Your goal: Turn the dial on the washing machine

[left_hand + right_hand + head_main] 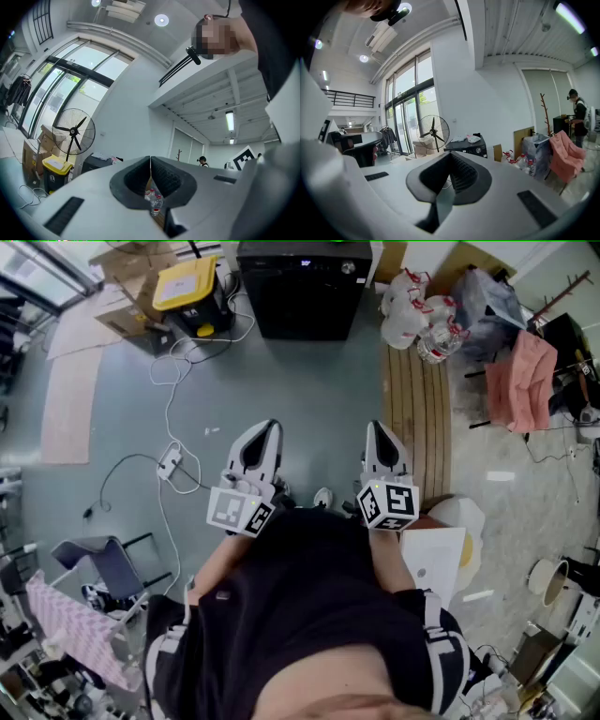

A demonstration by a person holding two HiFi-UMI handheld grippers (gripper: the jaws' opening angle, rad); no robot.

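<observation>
The black washing machine (305, 287) stands at the far side of the room, with a small round dial (349, 268) near its top right corner. It also shows as a dark box in the right gripper view (471, 145) and in the left gripper view (96, 164). Both grippers are held close to the person's body, well short of the machine. My left gripper (267, 427) (150, 159) is shut, its pads meeting with nothing between them. My right gripper (378, 427) (450, 154) is shut and empty too.
A yellow-lidded bin (187, 287) and cardboard sit left of the machine. White cables (173, 381) and a power strip (170, 462) lie on the grey floor. Packs of water bottles (417, 315), a wooden pallet (419, 418) and a pink-draped chair (530, 381) stand at the right. A standing fan (72, 133) is by the windows.
</observation>
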